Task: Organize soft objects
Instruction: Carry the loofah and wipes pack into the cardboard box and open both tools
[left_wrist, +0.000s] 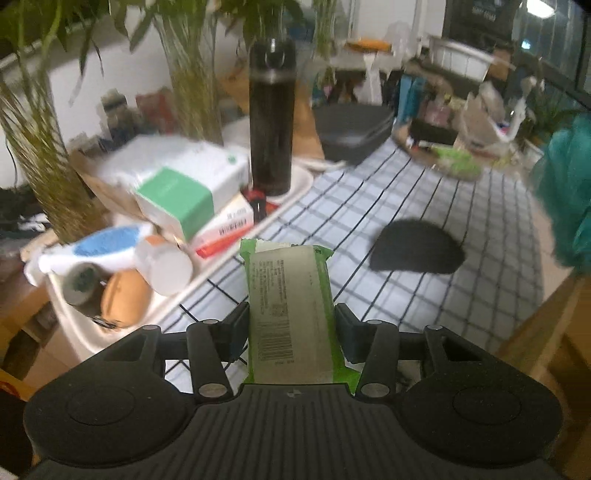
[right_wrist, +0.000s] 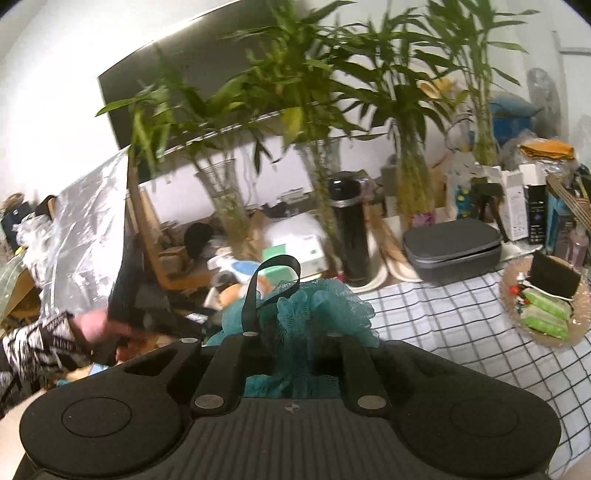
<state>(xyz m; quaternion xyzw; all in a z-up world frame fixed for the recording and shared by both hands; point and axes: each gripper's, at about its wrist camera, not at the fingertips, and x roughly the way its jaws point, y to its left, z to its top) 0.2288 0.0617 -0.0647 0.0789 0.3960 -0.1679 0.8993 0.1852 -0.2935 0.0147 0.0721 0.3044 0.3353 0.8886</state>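
Writing on the green wipes pack (left_wrist: 290, 306) is too blurry to read; only a barcode shows, and the left gripper (left_wrist: 291, 325) squeezes the pack from both sides above the checked cloth (left_wrist: 424, 206) near its left edge. The right gripper (right_wrist: 291, 347) is nearly closed on the teal bath pouf (right_wrist: 314, 306), its fingertips hidden in the mesh. A black pad (left_wrist: 417, 251) lies mid-cloth, and more green packs sit in a blurry round basket (right_wrist: 545, 301) at the right edge.

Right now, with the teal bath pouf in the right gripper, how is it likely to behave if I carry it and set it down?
The teal bath pouf looks like ruffled mesh, so it is probably very light and squashes easily in the right gripper. Its black loop stands free and may flop or snag. Set on the checked cloth, it would likely spring back rather than roll far.
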